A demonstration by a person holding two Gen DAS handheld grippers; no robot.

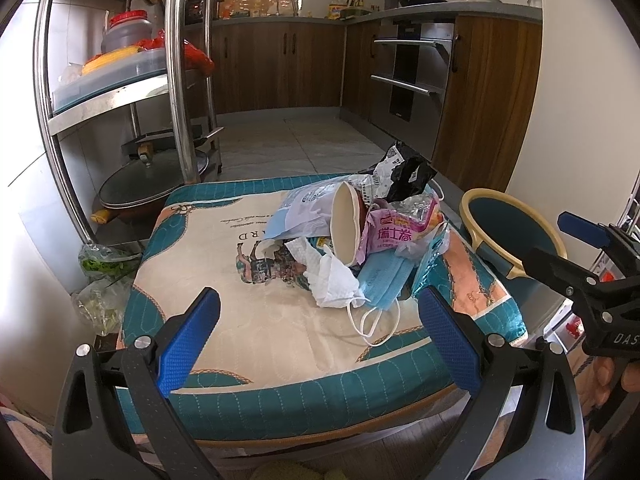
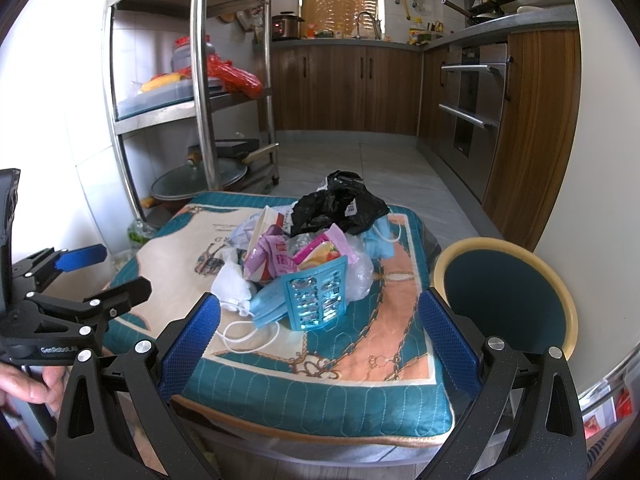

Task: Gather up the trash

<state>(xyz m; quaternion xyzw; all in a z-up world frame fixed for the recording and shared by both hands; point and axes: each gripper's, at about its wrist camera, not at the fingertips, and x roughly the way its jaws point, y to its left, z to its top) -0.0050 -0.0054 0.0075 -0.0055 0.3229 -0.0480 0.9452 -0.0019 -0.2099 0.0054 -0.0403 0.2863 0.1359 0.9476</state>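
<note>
Right beside the cushion, on its right edge, stood a round bin w/ a cream rim and dark teal inside; nothing showed in it from either view. All the trash sat on the cushion top instead, heaped toward its far right corner. Black plastic bag lay at the back of the heap. A pink snack wrapper was in the middle, touching a paper cup tipped on its side w/ the mouth facing the left wrist cam. White crumpled tissue and a blue face mask lay at the near edge, mask loops trailing onto the fabric. A teal blister pack leaned upright at the front of the pile, and a pale blue-white pouch lay on the left side of the pile.

Left gripper hovered over the near part of the cushion, jaws spread wide, holding nothing and touching nothing. Right gripper was the same: wide apart, empty, clear of the pile, w/ the blister pack and mask just beyond its tips.

At left stood a metal rack w/ a lidded pan at its bottom.
</note>
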